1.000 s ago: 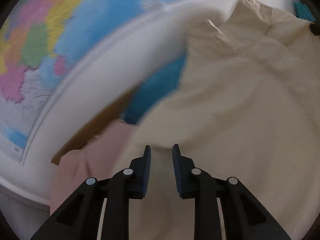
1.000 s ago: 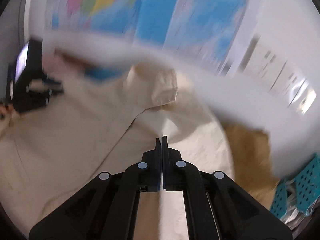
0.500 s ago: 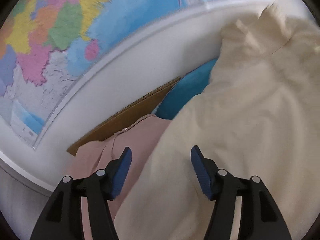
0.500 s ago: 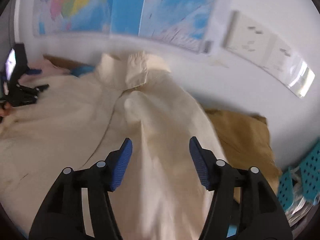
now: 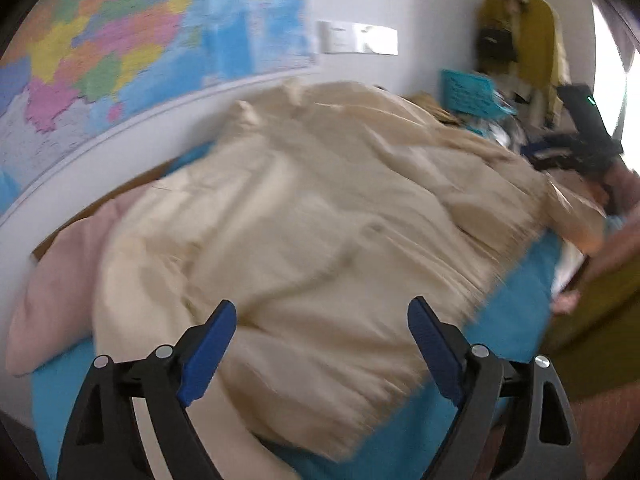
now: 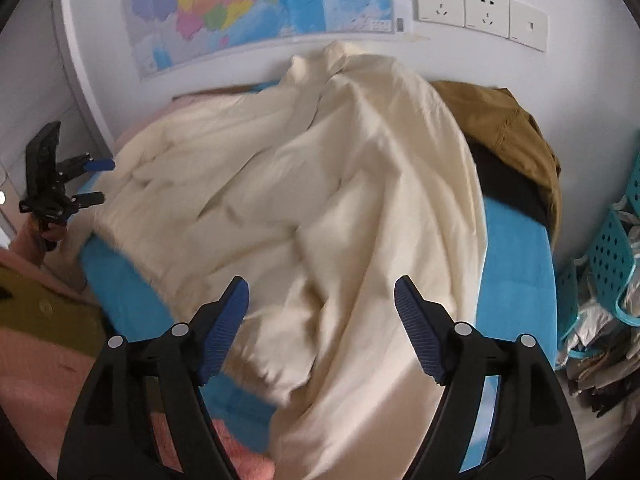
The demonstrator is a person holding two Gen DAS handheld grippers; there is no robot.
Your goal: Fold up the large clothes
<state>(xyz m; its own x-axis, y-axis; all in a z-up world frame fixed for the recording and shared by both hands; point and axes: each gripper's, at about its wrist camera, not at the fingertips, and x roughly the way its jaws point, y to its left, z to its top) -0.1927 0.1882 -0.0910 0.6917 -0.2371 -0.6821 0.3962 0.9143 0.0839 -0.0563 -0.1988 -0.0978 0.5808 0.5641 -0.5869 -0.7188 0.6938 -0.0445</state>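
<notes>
A large cream jacket (image 5: pixel 320 216) lies spread and rumpled on a blue surface (image 5: pixel 516 320), its collar toward the wall; it also shows in the right wrist view (image 6: pixel 320 184). My left gripper (image 5: pixel 320 336) is open and empty, hovering over the jacket's near hem. My right gripper (image 6: pixel 320 320) is open and empty above the jacket's lower edge. The left gripper also shows in the right wrist view (image 6: pixel 86 182) at the far left, and the right gripper in the left wrist view (image 5: pixel 580 152) at the far right.
A pink garment (image 5: pixel 56 280) lies left of the jacket. A brown garment (image 6: pixel 500 120) lies at the back right. A map (image 6: pixel 248 4) and wall sockets (image 6: pixel 480 12) are on the wall. A teal basket (image 6: pixel 608 248) stands at right.
Both grippers opened, let go of the jacket and pulled back from it. The jacket now lies spread flat on the blue surface.
</notes>
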